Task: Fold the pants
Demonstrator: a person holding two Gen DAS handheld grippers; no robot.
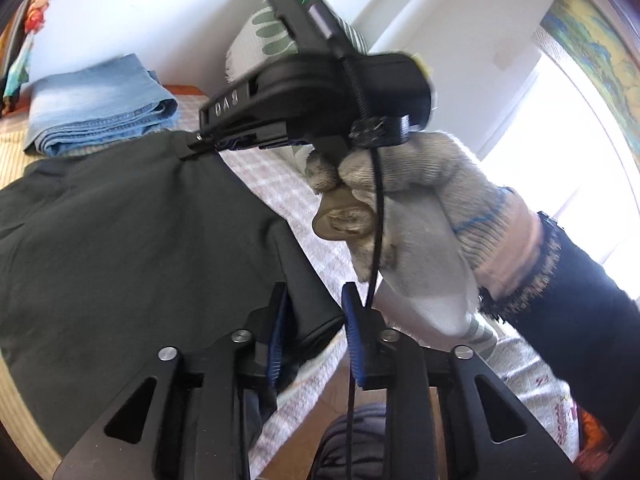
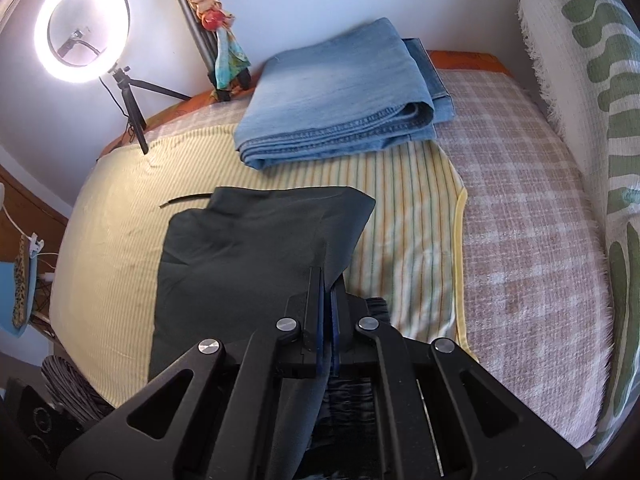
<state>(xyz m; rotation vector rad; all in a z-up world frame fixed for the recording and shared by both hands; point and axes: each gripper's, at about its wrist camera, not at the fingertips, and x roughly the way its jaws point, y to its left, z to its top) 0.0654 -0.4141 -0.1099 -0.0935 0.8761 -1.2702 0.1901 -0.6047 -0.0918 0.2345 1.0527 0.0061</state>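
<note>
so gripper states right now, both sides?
Left gripper: part open, dark pants fold between its fingers, grip not certain.
Right gripper: shut on the dark pants' edge.

The left wrist camera sat low behind the left claw (image 1: 316,328), facing forward at the gloved hand (image 1: 420,216) gripping the right claw (image 1: 208,140) close ahead. The right wrist camera looked down past its fingers across the bed (image 2: 520,220). Both shared the dark pants (image 1: 120,240) and, beyond them, perhaps the same folded jeans (image 2: 340,100).
</note>
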